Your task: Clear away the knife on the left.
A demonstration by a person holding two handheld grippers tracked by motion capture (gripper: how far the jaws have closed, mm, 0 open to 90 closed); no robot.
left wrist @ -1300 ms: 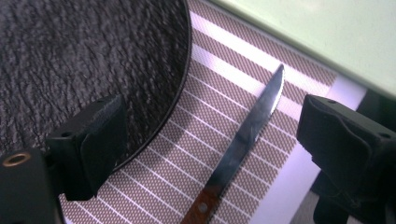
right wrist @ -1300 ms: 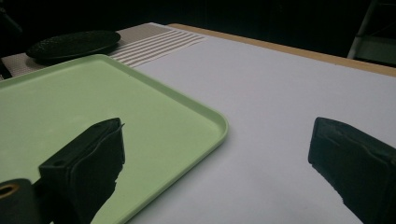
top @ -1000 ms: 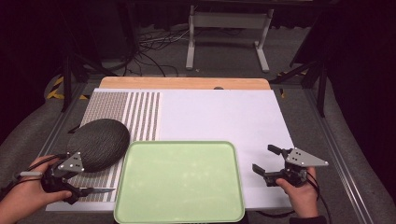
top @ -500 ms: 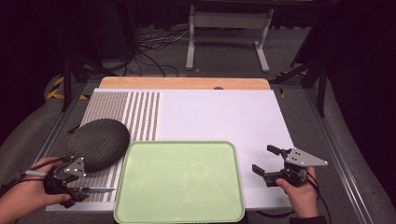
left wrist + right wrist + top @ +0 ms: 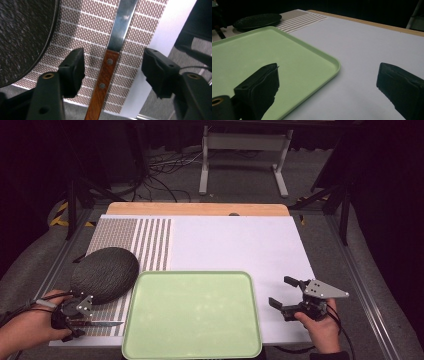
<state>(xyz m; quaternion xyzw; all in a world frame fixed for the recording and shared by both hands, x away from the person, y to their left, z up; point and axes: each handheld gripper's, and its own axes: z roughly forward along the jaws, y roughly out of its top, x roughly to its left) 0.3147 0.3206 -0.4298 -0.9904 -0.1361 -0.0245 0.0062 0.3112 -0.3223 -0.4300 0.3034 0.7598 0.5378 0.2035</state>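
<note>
A knife with a wooden handle (image 5: 103,77) and a steel blade (image 5: 122,25) lies on the patterned mat near the table's front left edge, where the high view shows the knife (image 5: 102,323) pointing right. My left gripper (image 5: 113,65) is open and hangs right over the handle, with one jaw on each side and neither touching it. In the high view the left gripper (image 5: 79,316) sits between the dark plate and the front edge. My right gripper (image 5: 283,292) is open and empty, just right of the green tray (image 5: 192,320).
A dark speckled oval plate (image 5: 105,272) rests on the brown patterned mat (image 5: 150,240), beside the tray's left corner. White sheet (image 5: 235,245) covers the middle and right of the table. From the right gripper view, the tray's rim (image 5: 337,66) is close ahead and the plate (image 5: 257,20) lies far off.
My left gripper has shifted slightly toward the front edge and now sits over the knife's handle. The knife, the tray and my right gripper have stayed still.
</note>
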